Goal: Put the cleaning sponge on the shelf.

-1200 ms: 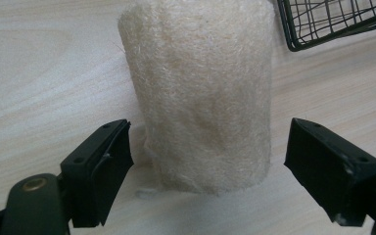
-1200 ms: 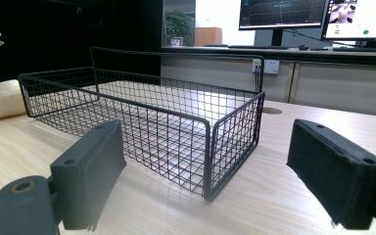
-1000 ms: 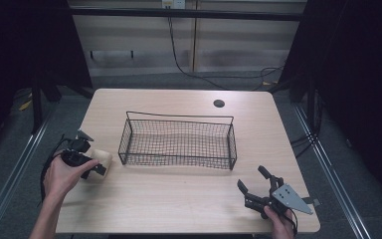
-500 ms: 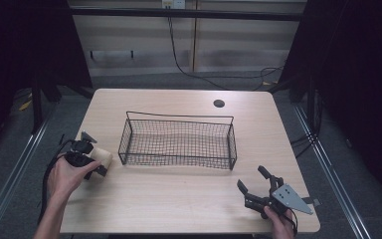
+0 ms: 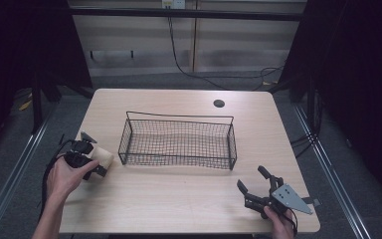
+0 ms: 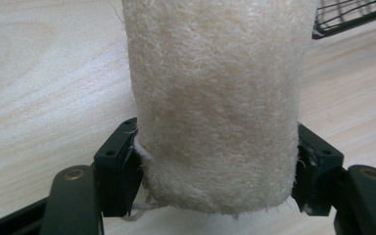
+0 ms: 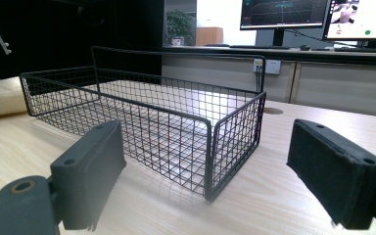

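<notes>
The left gripper [image 5: 90, 153] sat at the left edge of the light wooden table [image 5: 179, 199], held by the person's left hand [image 5: 64, 177], and its jaws pinched a cream-coloured fibrous roll [image 6: 215, 98] (it looked like a loofah or a coarse rolled cloth) from both sides. In the left gripper view the black pads [image 6: 120, 161] pressed against the roll's flanks near its lower end, and the roll stood out over the tabletop. From the high view the roll [image 5: 102, 157] lay just beside the left end of the black wire basket [image 5: 179, 142], outside it. The basket stood near the middle of the table, with nothing visible inside. The right gripper [image 5: 258, 186] rested at the table's near right corner, well apart from the basket, with its jaws spread wide and nothing between them. A round dark hole [image 5: 219, 103] sat in the tabletop beyond the basket.
</notes>
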The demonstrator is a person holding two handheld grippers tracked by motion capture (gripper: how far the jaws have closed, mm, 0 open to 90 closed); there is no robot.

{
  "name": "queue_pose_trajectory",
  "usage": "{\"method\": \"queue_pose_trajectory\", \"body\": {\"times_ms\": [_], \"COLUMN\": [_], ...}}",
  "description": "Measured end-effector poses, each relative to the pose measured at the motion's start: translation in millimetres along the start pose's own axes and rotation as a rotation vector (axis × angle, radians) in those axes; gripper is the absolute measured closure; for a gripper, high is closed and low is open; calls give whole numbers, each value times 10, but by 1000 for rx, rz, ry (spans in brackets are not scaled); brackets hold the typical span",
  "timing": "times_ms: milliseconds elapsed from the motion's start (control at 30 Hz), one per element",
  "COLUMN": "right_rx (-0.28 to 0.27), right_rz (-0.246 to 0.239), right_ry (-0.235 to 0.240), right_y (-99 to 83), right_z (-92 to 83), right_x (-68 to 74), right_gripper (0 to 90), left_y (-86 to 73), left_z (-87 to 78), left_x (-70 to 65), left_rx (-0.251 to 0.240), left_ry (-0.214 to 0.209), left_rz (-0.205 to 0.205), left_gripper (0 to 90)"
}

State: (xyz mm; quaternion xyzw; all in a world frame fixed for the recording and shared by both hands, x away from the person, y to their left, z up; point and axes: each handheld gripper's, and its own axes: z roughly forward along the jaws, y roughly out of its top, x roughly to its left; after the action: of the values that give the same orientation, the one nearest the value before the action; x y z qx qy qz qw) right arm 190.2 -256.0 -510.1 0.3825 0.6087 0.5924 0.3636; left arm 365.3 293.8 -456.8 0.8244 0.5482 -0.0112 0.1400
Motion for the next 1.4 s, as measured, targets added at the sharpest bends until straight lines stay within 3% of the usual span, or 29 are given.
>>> {"method": "queue_pose_trajectory", "body": {"times_ms": [467,733,967,1267,1400], "right_rx": [1,1,0,1,1], "right_rz": [3,4,6,5,6], "right_ry": [2,0,-2,-3,-2], "right_y": [0,0,-1,-1,0], "right_z": [0,-1,-1,-3,-3], "right_x": [-3,-3,-5,-5,-6], "right_gripper": [132,132,132,132,132], "left_y": [-25,-65,-80,-122,-138], "left_z": [-145,-217,-281,-478,-550], "left_x": [17,6,-23,-50,-64], "left_rx": [-43,-58,-90,-153,-159], "left_ry": [-44,-99,-99,-147,-156], "left_rz": [-7,-4,17,7,24], "left_gripper": [324,324,324,324,324]}}
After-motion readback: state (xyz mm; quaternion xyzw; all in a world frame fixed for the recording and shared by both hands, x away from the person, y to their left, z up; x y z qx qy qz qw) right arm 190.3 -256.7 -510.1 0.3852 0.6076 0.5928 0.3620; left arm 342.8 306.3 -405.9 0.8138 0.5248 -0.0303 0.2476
